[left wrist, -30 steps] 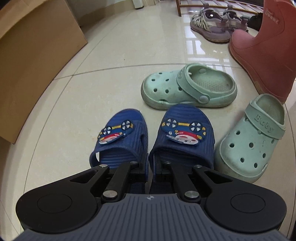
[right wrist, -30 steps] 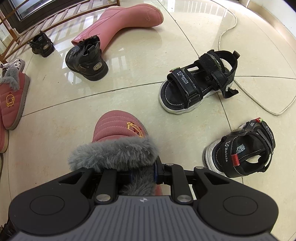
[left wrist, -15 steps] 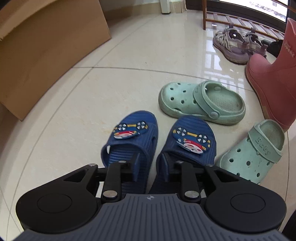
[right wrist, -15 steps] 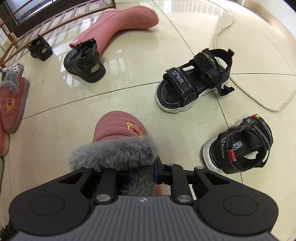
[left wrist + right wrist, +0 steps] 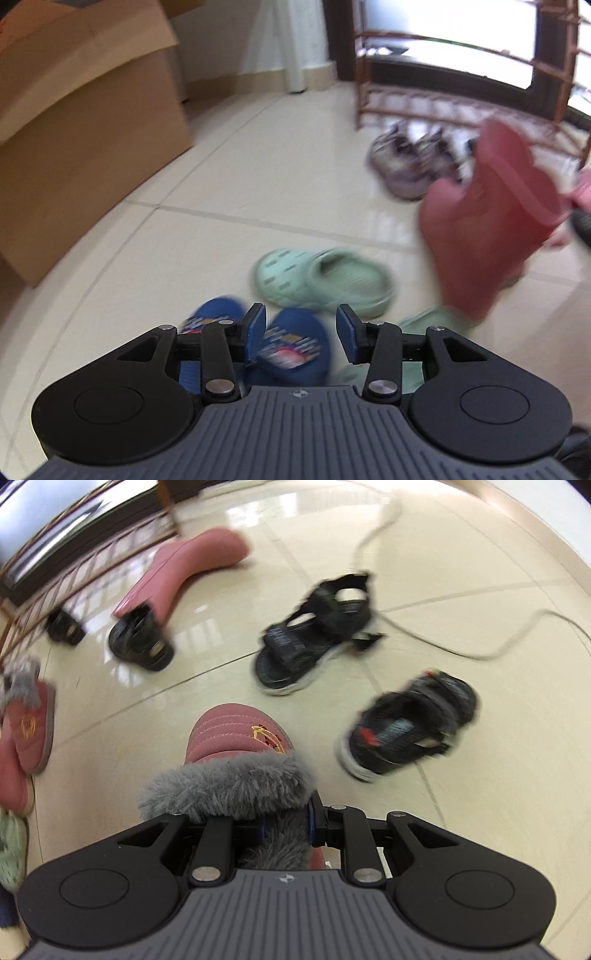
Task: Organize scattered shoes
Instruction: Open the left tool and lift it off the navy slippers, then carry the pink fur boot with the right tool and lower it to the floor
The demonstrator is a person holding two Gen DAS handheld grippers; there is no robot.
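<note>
two blue slippers [image 5: 295, 343] lie on the floor [image 5: 207, 236] under the left gripper [image 5: 301, 328], its jaws apart and empty. right gripper [image 5: 284, 825] jaws clamp the pink fur-trimmed boot [image 5: 236, 746] by its grey cuff.

Under the left claw [image 5: 301, 334], two slides [image 5: 295, 345] side by side on the floor [image 5: 207, 236]; just beyond, a clog [image 5: 325, 282] lying crosswise, second clog [image 5: 432, 321] to its right. Farther right, a tall boot [image 5: 487, 229]; behind it, a pair of sandals [image 5: 410, 168] before the rack [image 5: 461, 107]. Far left, a cardboard box [image 5: 85, 129]. Ahead of the right claw [image 5: 284, 823], a furry slipper [image 5: 236, 760] between the fingers; two strap sandals [image 5: 314, 642] ahead and right, ankle boot [image 5: 140, 638] ahead left before a fallen boot [image 5: 192, 565], matching slipper [image 5: 31, 723] at far left.
</note>
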